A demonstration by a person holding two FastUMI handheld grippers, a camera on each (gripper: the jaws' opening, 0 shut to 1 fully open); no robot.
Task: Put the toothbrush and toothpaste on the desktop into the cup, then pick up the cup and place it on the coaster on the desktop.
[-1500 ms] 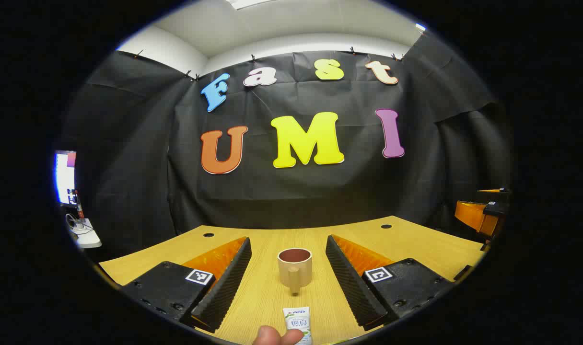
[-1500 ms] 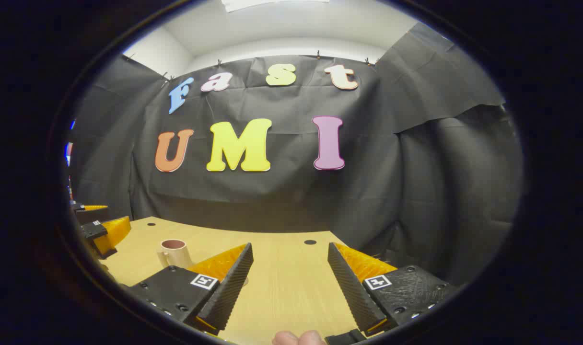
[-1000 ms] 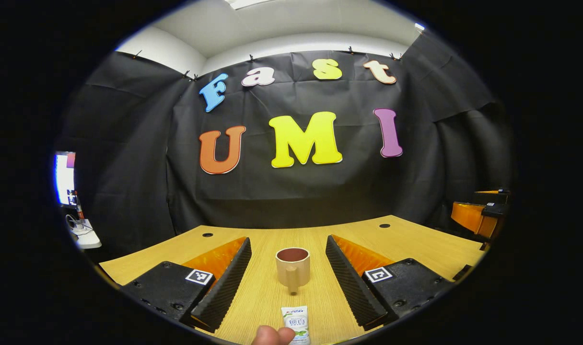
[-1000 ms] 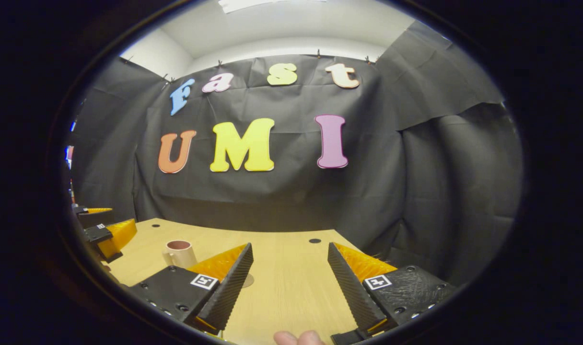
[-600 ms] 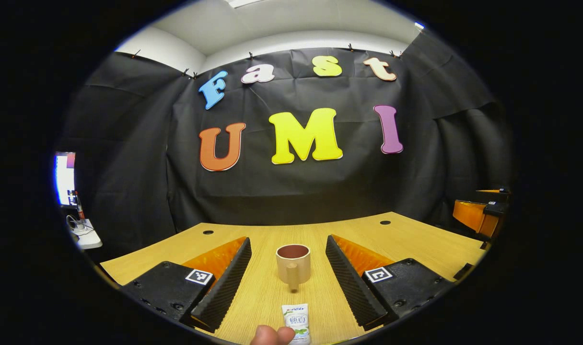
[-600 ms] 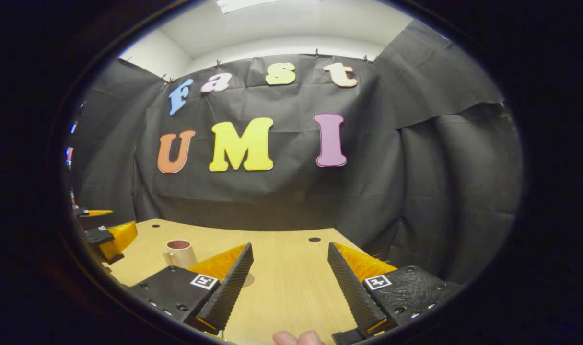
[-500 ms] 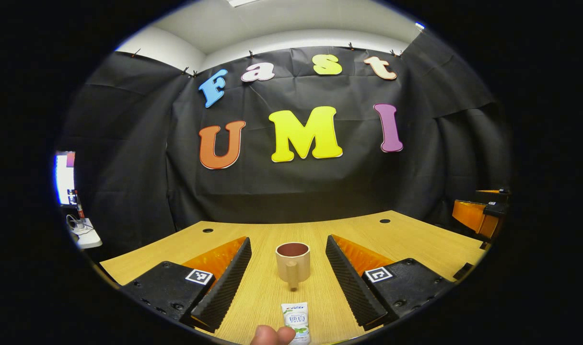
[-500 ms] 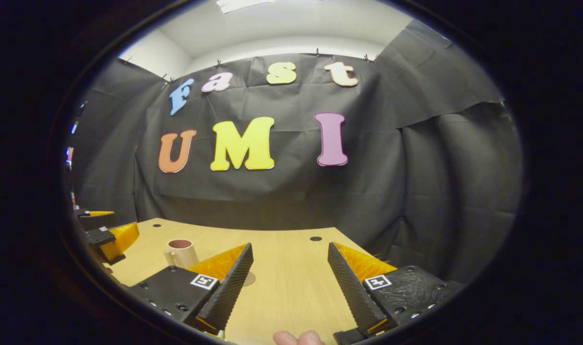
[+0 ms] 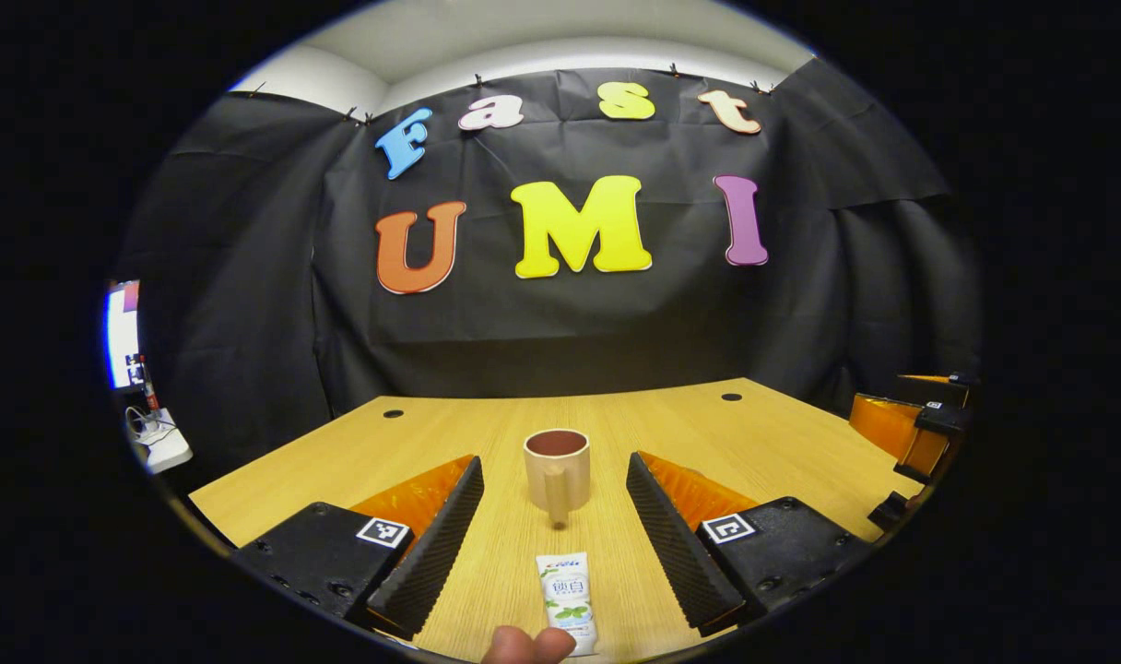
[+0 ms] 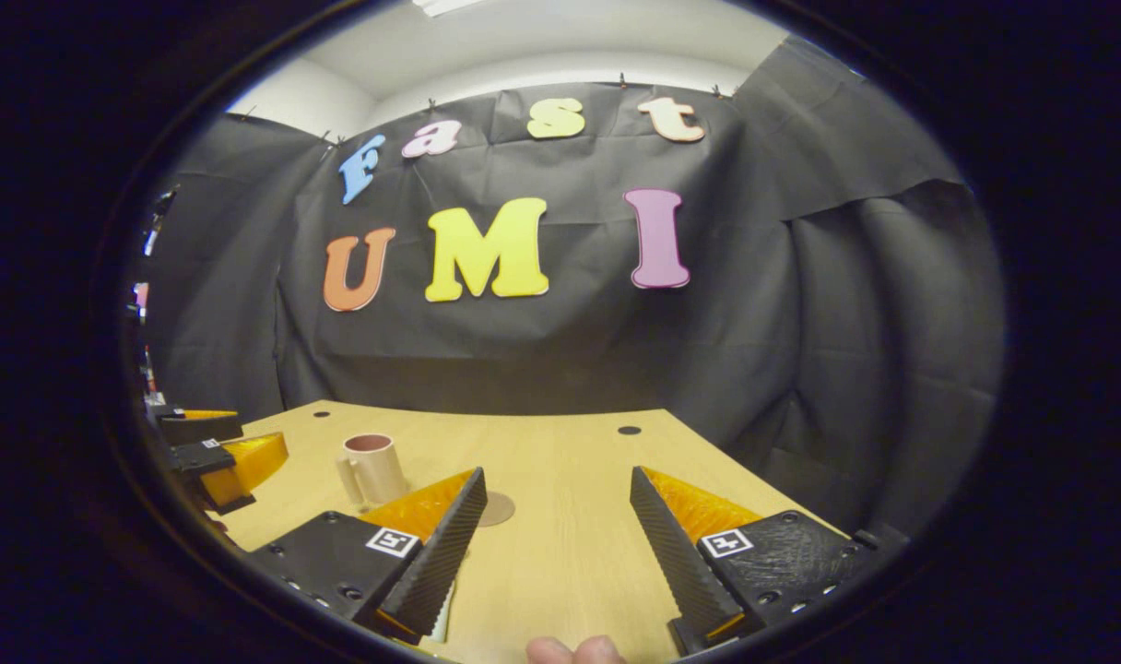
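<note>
A beige cup (image 9: 557, 470) with a dark inside stands upright on the wooden desk, its handle facing me, just beyond the tips of my open left gripper (image 9: 553, 464). A white toothpaste tube (image 9: 567, 590) lies flat on the desk between the left gripper's fingers, near their base. In the right gripper view the cup (image 10: 373, 468) stands at the left, and a round brown coaster (image 10: 496, 508) lies to its right, partly behind a finger. My right gripper (image 10: 557, 478) is open above bare desk.
The wooden desk (image 9: 708, 433) has small cable holes near its far edge. The right gripper (image 9: 902, 429) shows at the right edge of the left gripper view, and the left gripper (image 10: 229, 456) at the left of the right gripper view. A monitor (image 9: 123, 337) glows far left.
Both views have tipped downward, so more of the desk shows. The cup and the toothpaste tube sit higher in the left gripper view, and the coaster has come out from behind the right gripper's finger.
</note>
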